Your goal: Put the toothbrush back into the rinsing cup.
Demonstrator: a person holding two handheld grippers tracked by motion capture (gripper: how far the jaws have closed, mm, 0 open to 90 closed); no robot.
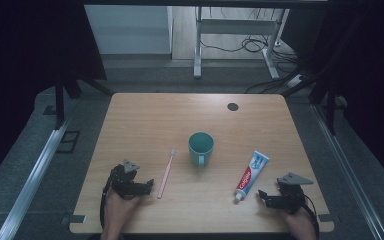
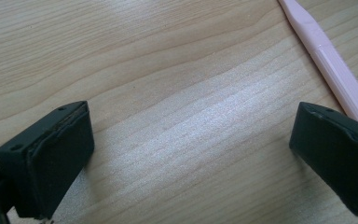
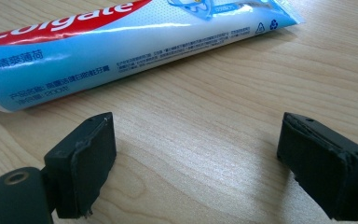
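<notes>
We record one rectangular light wooden table (image 1: 145, 115) with a small dark round cap (image 1: 232, 106) set in its top near the far right corner

On it we count three loose items. A teal ceramic mug (image 1: 200, 148) stands upright near the middle, mouth up, its handle turned toward the person. A slim pink plastic toothbrush (image 1: 166, 173) lies flat just left of the mug, head at the far end, handle running back toward the near edge. A red, white and blue Colgate toothpaste tube (image 1: 248, 175) lies flat to the right of the mug, white cap toward the near edge, crimped end pointing away

We list the left gripper (image 1: 148, 184), black and held in the person's left hand (image 1: 117, 205), low over the table near the front left, just beside the toothbrush handle. In the left gripper view its jaws stand wide apart with bare wood between them, and the toothbrush runs past the outer side of one jaw; we cannot tell if it touches

We list the right gripper (image 1: 262, 196), black with a grey three-cornered plate (image 1: 294, 178) on top, near the front right, close to the tube's cap end. In the right gripper view its jaws also stand wide apart over bare wood, the toothpaste tube lying just beyond them, apart from both
</notes>
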